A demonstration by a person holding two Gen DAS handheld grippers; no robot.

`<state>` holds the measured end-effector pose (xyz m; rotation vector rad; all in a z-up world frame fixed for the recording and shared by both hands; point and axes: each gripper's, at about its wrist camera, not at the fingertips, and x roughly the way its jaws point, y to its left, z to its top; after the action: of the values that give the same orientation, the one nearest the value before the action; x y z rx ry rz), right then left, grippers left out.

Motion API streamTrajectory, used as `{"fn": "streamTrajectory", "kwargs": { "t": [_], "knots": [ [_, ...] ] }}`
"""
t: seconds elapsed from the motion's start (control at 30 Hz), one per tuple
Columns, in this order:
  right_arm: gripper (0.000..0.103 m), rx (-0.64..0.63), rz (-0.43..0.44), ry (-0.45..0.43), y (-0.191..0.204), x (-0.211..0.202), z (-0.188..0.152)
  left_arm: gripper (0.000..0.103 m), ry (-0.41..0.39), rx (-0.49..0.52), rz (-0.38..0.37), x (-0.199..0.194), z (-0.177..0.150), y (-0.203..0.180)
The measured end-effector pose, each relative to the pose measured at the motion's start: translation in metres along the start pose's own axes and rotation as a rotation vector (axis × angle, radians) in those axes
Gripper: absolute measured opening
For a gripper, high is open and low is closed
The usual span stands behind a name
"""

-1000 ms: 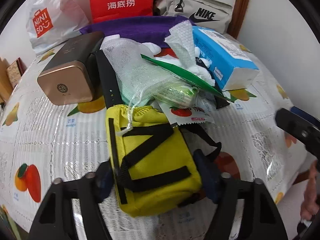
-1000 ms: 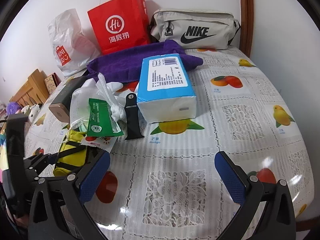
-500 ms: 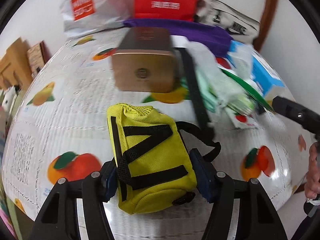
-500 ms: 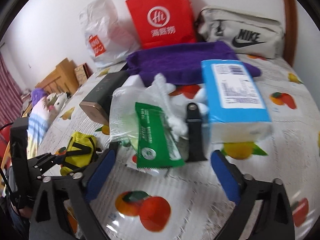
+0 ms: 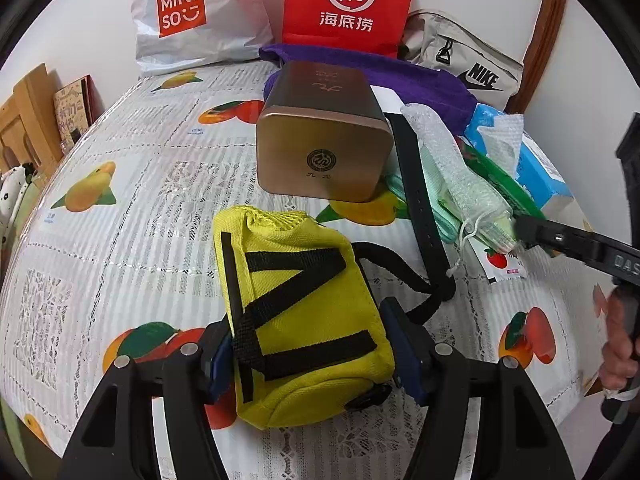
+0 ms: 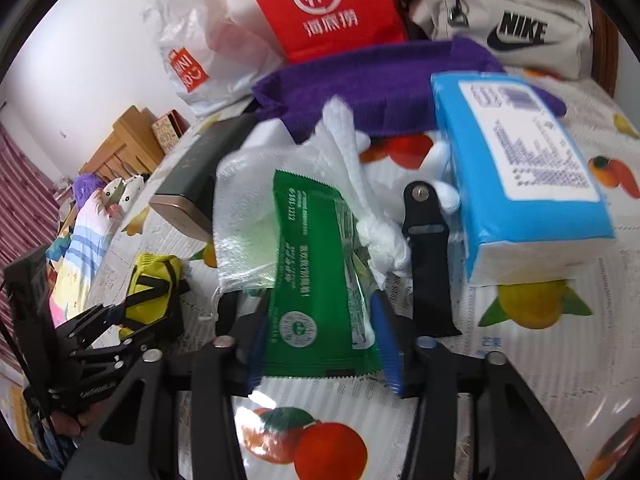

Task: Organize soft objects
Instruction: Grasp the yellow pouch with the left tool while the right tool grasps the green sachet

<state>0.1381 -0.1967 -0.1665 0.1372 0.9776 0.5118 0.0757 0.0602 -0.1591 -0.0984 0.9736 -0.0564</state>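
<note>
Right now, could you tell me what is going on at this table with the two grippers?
A person is sorting soft items on a fruit-print tablecloth. The left gripper is shut on a yellow pouch, in front of a bronze tin. The right gripper has its fingers on either side of a green sachet at the edge of the pile, beside a mesh bag and a blue tissue pack; a firm grip cannot be confirmed.

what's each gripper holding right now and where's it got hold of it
The left gripper clamps the yellow pouch across its sides, near the bottom end. The right gripper pinches the green packet across its lower end.
</note>
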Motion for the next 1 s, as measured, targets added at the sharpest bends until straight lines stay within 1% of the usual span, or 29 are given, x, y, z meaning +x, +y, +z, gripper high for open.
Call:
{"fn": "streamTrajectory", "kwargs": {
  "t": [0.13, 0.23, 0.37, 0.47, 0.5, 0.53, 0.57, 0.63, 0.7, 0.77, 0.83, 0.93, 1.0],
  "knots": [
    [0.039, -0.013, 0.016, -0.027, 0.002, -0.021, -0.010, 0.064, -0.001, 0.005, 0.016, 0.000, -0.001, -0.003],
    [0.038, -0.027, -0.007, -0.026, 0.000, -0.033, -0.021, 0.064, 0.004, -0.001, 0.023, -0.001, -0.002, -0.003],
    [0.038, -0.047, -0.071, -0.031, -0.008, -0.057, -0.046, 0.064, 0.009, -0.016, 0.049, -0.004, -0.005, 0.000],
    [0.039, -0.066, -0.172, -0.024, -0.017, -0.067, -0.063, 0.064, 0.011, -0.026, 0.061, -0.004, -0.005, 0.001],
    [0.039, -0.065, -0.192, -0.015, -0.021, -0.067, -0.068, 0.064, 0.012, -0.025, 0.065, -0.004, -0.005, 0.001],
    [0.041, -0.062, -0.192, -0.007, -0.024, -0.065, -0.070, 0.064, 0.015, -0.023, 0.072, -0.003, -0.004, 0.000],
    [0.046, -0.057, -0.189, 0.006, -0.028, -0.060, -0.073, 0.064, 0.017, -0.021, 0.076, -0.003, -0.004, -0.001],
    [0.050, -0.053, -0.197, 0.019, -0.034, -0.052, -0.075, 0.064, 0.021, -0.017, 0.083, -0.002, -0.004, -0.001],
    [0.056, -0.058, -0.205, 0.010, -0.037, -0.045, -0.076, 0.065, 0.023, -0.017, 0.087, -0.002, -0.003, -0.001],
    [0.070, -0.056, -0.196, -0.005, -0.039, -0.039, -0.073, 0.065, 0.024, -0.015, 0.091, -0.001, -0.002, -0.001],
    [0.073, -0.060, -0.198, -0.018, -0.040, -0.035, -0.070, 0.066, 0.025, -0.013, 0.095, -0.001, -0.002, -0.001],
    [0.072, -0.070, -0.204, -0.038, -0.039, -0.029, -0.064, 0.066, 0.021, -0.010, 0.102, 0.001, -0.001, -0.001],
    [0.060, -0.124, -0.248, -0.042, -0.033, -0.023, -0.063, 0.065, 0.019, -0.007, 0.103, 0.001, -0.001, -0.002]
  ]
}}
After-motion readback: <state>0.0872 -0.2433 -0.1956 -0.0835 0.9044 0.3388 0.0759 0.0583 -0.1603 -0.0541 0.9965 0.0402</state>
